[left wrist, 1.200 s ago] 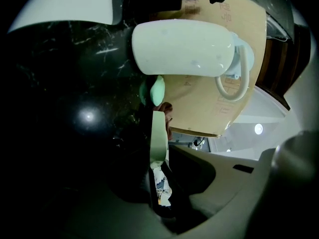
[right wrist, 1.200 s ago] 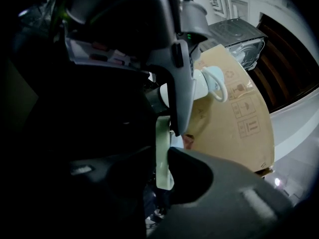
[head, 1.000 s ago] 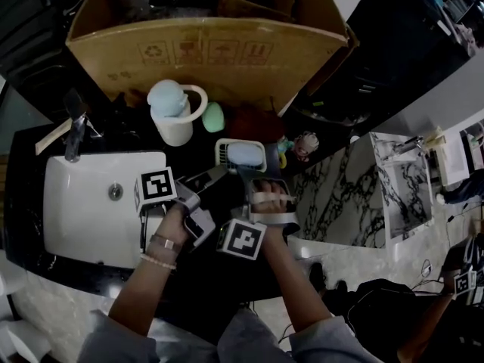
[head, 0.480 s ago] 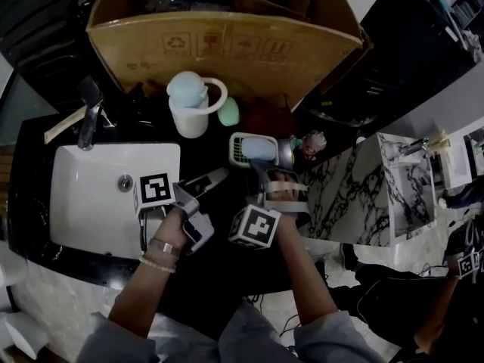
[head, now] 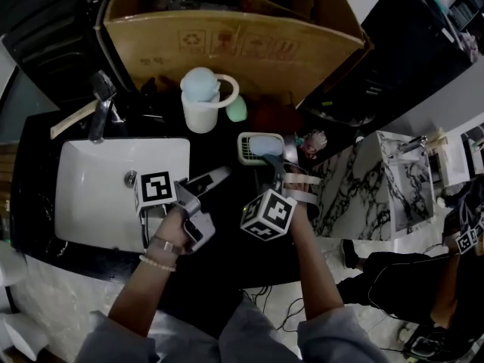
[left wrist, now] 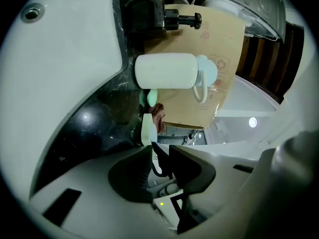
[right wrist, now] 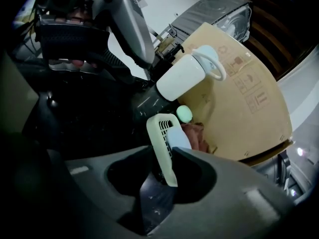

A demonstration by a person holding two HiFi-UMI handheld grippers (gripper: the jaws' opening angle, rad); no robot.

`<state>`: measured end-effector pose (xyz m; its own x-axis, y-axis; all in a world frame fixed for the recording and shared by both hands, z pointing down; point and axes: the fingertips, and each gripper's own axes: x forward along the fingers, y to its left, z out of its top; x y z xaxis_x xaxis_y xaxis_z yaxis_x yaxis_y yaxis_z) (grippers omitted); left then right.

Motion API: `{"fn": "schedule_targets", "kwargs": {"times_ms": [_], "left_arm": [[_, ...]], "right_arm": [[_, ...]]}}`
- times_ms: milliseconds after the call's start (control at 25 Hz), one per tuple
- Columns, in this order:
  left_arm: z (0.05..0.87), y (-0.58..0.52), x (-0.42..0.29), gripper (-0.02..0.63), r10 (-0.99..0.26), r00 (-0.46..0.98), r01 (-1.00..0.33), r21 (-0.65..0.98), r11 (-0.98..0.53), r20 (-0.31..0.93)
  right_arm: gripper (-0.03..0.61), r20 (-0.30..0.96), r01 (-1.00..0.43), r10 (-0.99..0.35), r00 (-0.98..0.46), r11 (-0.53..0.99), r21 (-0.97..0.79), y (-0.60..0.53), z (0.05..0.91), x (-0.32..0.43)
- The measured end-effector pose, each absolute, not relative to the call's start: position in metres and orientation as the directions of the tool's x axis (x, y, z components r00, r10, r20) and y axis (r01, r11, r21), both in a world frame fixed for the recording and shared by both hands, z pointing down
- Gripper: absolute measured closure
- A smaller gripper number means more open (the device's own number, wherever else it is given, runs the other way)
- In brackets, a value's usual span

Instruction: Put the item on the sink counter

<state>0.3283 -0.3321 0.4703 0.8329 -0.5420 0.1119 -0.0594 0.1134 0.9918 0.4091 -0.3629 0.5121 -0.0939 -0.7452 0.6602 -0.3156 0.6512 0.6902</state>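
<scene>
Black surface already bears the slotted soap dish with its blue soap, so the step, I judge, is a clean let-go: draw the right gripper straight back without snagging the rim between its fingers, which have just been opening and look released. It slopes down at the dish; the left gripper lies near level beside the basin, fingers slightly apart, empty. Beyond stands a lidded mug.

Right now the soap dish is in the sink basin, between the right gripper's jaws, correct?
No. The head view shows the soap dish on the black counter beside the sink, not in the basin. It does stand between the jaws of the right gripper, which have just been opening.
</scene>
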Motion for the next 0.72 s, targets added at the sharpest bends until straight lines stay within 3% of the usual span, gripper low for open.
{"fn": "schedule_targets", "kwargs": {"times_ms": [480, 720], "left_arm": [[0.443, -0.309, 0.314, 0.509, -0.519, 0.854, 0.015, 0.996, 0.087, 0.033], [0.437, -0.301, 0.298, 0.509, -0.523, 0.852, 0.012, 0.998, 0.067, 0.025]], "right_arm": [[0.433, 0.69, -0.44, -0.719, -0.08, 0.647, 0.623, -0.346, 0.505, 0.408], [0.434, 0.633, -0.481, -0.769, -0.086, 0.589, 0.65, -0.339, 0.489, 0.396]]}}
